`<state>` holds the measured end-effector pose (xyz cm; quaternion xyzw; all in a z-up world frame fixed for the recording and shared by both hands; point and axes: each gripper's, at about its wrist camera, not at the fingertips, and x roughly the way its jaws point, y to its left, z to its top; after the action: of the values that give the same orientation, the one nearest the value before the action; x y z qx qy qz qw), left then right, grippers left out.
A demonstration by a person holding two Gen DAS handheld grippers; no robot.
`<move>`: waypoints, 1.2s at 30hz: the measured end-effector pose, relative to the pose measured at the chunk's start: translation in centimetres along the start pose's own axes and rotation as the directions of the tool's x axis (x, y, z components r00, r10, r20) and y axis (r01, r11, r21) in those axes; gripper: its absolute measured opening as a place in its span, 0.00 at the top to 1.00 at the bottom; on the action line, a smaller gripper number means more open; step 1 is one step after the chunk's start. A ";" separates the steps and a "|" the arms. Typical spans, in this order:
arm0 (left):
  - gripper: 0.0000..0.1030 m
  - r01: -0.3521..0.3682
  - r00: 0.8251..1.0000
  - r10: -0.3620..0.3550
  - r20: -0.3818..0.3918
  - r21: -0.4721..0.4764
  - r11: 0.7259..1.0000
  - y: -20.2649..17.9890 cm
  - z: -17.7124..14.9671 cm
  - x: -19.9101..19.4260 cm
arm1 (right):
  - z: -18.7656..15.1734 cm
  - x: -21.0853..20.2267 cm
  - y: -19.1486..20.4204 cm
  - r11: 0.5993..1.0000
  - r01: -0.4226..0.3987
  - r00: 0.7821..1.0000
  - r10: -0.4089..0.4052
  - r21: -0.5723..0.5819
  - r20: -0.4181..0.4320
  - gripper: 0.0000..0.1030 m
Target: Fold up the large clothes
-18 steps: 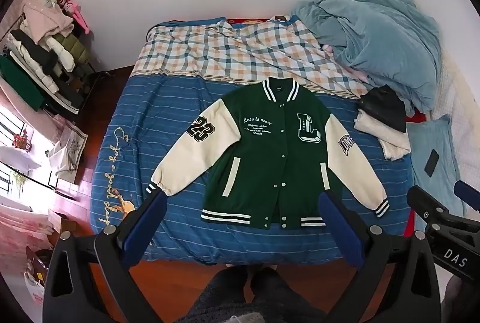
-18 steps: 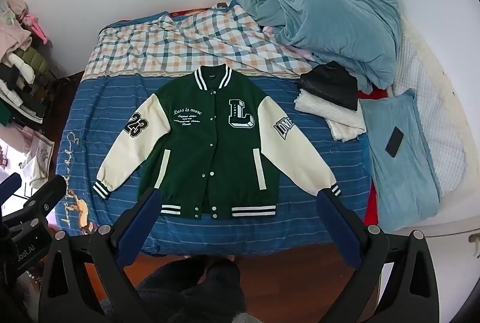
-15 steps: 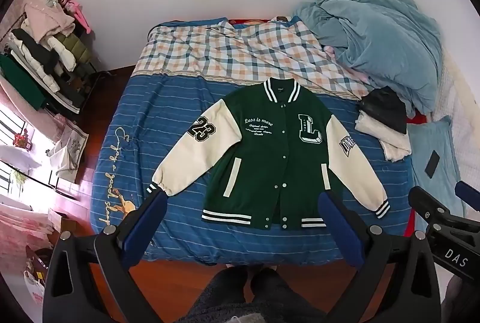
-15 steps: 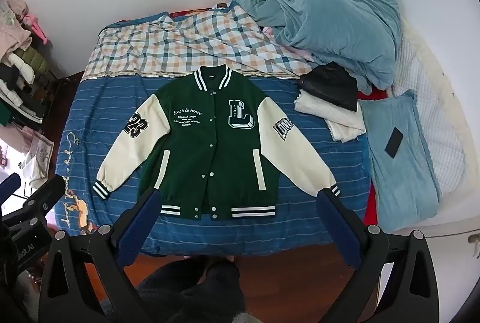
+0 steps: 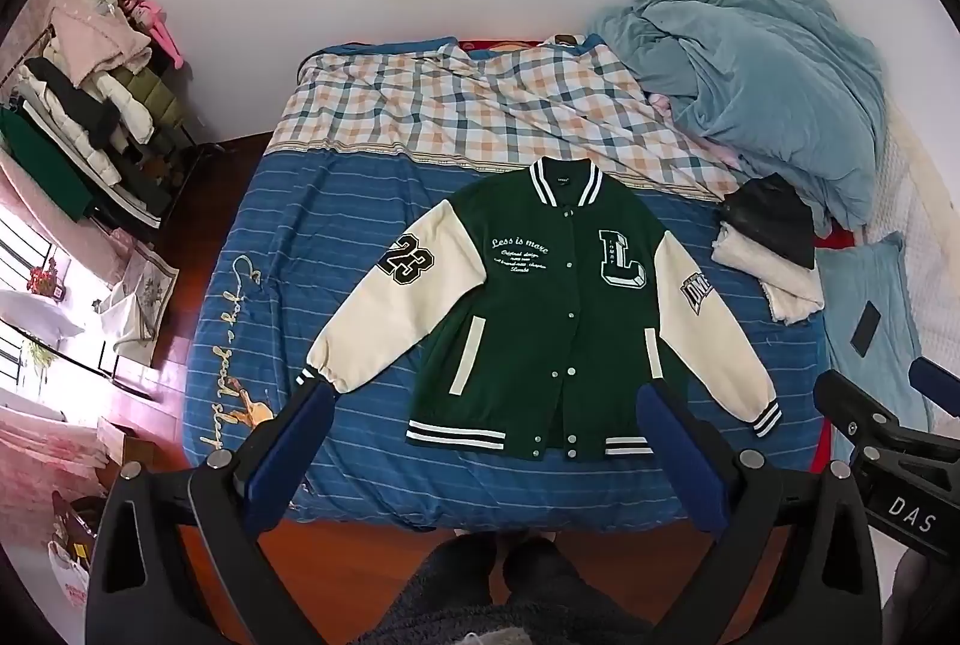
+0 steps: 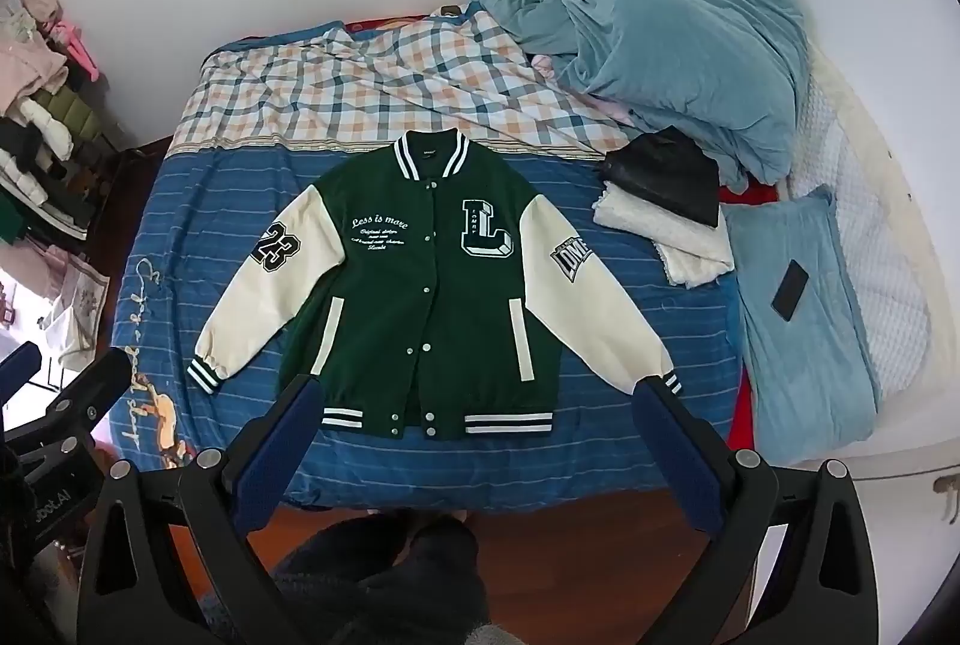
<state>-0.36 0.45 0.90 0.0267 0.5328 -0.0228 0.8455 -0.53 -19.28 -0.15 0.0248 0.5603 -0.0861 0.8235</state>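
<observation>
Both tools (image 5: 483,399) (image 6: 477,396) wide apart above jacket (image 6: 432,285), flat near bed edge (image 6: 480,489).

Jacket (image 5: 558,321) reads "23", "L", "Less is more" — right claw (image 5: 900,471): "DAS".

Small script under "Less is more" on jacket (image 6: 420,285) too fine to read. Clothes rack (image 5: 90,117) cut off at frame left. White folded cloth (image 6: 666,240) partly hidden under black garment (image 6: 666,177).
</observation>
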 end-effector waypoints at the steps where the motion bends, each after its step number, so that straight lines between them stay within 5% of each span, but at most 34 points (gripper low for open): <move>1: 0.00 -0.004 1.000 0.004 0.002 -0.007 1.000 -0.1 0.0 0.6 | 0.0 -0.1 -0.2 1.000 -0.001 1.000 0.001 0.000 0.000 0.00; 36: 0.00 0.002 1.000 -0.002 0.010 -0.012 1.000 -0.4 0.6 0.2 | 0.0 -0.4 0.0 1.000 0.003 1.000 -0.003 -0.001 0.001 0.00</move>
<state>0.28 0.05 0.95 0.0208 0.5285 -0.0205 0.8484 -0.65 -19.25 0.25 0.0236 0.5598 -0.0872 0.8237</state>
